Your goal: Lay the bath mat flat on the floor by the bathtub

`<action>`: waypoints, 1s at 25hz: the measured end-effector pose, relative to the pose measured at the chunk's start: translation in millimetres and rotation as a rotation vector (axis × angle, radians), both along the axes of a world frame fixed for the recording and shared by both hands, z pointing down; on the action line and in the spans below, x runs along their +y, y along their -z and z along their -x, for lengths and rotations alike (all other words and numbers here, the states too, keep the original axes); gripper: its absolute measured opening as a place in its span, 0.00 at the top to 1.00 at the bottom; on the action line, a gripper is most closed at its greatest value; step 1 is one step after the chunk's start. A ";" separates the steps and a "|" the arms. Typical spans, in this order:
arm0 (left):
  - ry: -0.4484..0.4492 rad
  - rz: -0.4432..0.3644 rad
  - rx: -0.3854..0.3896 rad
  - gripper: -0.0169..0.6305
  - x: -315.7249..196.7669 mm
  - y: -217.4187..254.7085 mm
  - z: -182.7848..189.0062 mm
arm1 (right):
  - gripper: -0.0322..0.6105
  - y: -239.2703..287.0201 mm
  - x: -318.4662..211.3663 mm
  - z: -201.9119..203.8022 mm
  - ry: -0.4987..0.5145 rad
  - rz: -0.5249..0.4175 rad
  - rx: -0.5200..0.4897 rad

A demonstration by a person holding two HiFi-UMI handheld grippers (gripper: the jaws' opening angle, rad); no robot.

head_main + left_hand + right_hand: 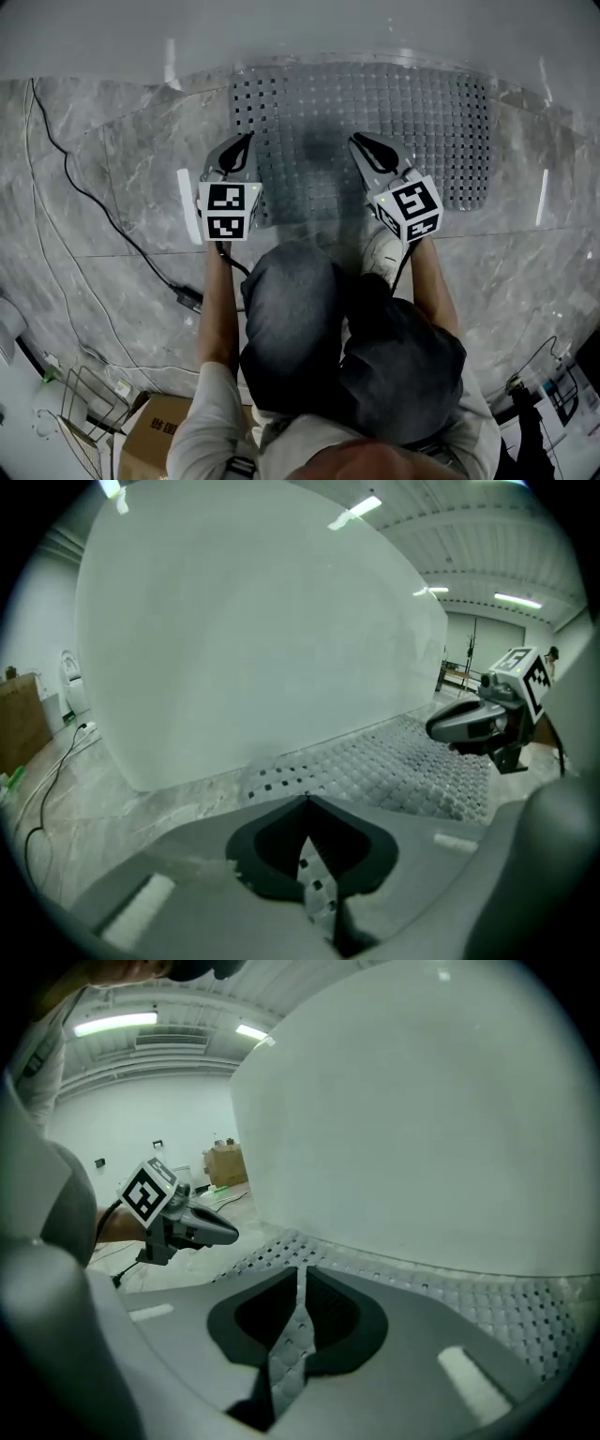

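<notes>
The grey bath mat (422, 122), studded and holed, lies spread on the marble floor against the white bathtub (300, 28). My left gripper (246, 142) is over the mat's left part, and its jaws are shut with a thin fold of mat (317, 892) caught between them. My right gripper (361, 142) is over the mat's middle, jaws shut on a raised strip of mat (292, 1340). In the left gripper view the right gripper (469, 726) hovers just above the mat (403, 761). The right gripper view shows the left gripper (202, 1227) at the left, with the tub wall (422, 1119) close ahead.
A black cable (94, 206) runs over the floor at the left. A cardboard box (155, 436) and a wire rack (89, 398) stand at the lower left. The person's knees (291, 309) are just behind the grippers. More cables lie at the lower right (544, 375).
</notes>
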State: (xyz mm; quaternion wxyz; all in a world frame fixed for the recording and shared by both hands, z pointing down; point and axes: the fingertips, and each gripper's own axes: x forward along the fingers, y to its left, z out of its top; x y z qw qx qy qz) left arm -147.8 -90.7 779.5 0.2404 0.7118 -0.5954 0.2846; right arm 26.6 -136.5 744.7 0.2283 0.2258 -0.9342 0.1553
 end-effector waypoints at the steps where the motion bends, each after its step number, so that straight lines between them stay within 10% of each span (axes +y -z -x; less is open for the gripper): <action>1: -0.014 -0.025 0.011 0.97 -5.2 11.5 -5.2 | 0.91 9.8 -4.4 -2.3 -0.012 -0.024 -0.005; 16: -0.204 -0.389 0.136 0.97 -46.6 168.5 -81.7 | 0.95 156.8 -38.9 -58.4 -0.141 -0.331 -0.100; 25: -0.205 -0.415 0.145 0.97 -45.2 175.6 -94.1 | 0.95 153.6 -29.7 -72.6 -0.157 -0.350 -0.094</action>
